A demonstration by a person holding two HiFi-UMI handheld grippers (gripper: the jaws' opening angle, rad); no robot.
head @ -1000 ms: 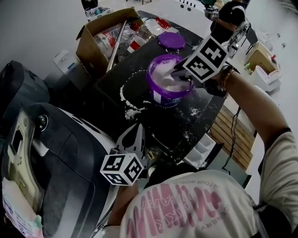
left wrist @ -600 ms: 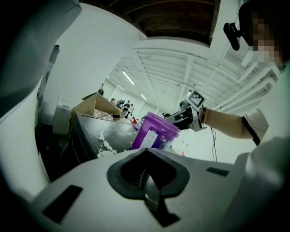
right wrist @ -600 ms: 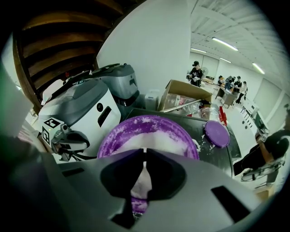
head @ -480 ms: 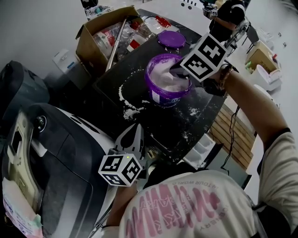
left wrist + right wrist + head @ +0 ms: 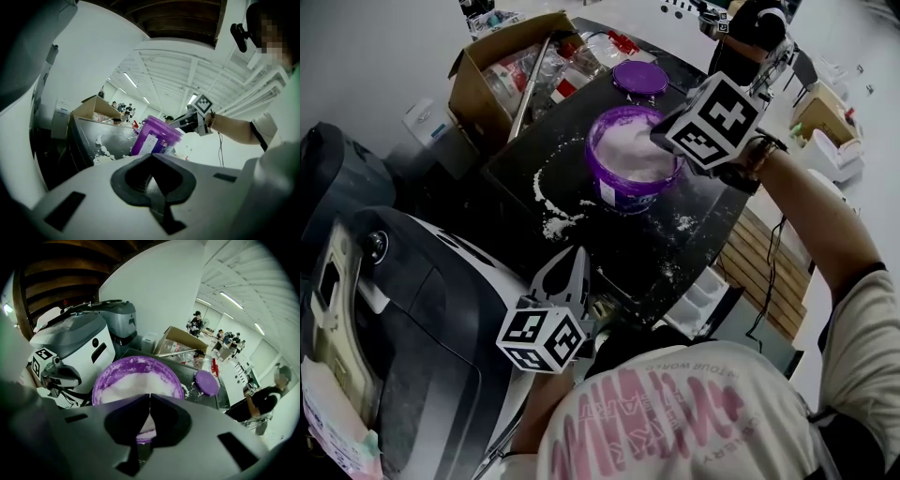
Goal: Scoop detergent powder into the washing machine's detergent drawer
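**Right gripper** (image 5: 661, 139): it is poised over the far right rim of the purple detergent tub (image 5: 623, 192) and angled steeply down into it. Its jaws have just been closing and now stand together, with the tips meeting. Its own view shows only white powder (image 5: 126, 390) and purple rim through the gap behind the tips. No scoop is visible in any view, and I cannot tell whether a thin handle is pinched there.

**Left gripper** (image 5: 574, 261): its jaws are together with nothing between them. It is held roughly level at the near edge of the black worktop (image 5: 628, 246) and points across at the tub from well apart.

**Tub:** it stands upright and open in the middle of the worktop and is close to full. Its lid (image 5: 639, 79) lies flat just beyond it on the far side. Spilt powder (image 5: 551, 206) trails across the top to the tub's left.

**Drawer:** a white compartmented tray (image 5: 705, 298) juts from under the worktop's near right edge. I take this to be the detergent drawer. Its long axis runs outward from that edge.

**Governing relation:** from the tub, the tray lies towards the near right and below the level of the worktop. Any load lifted from the tub must therefore travel nearward, rightward and down past the table edge. The right hand is the nearer to both tub and tray; the left is off to the near left of that path.

**Assessment:** powder has not yet been carried to the tray. The run over the edge is where a spill is most likely.
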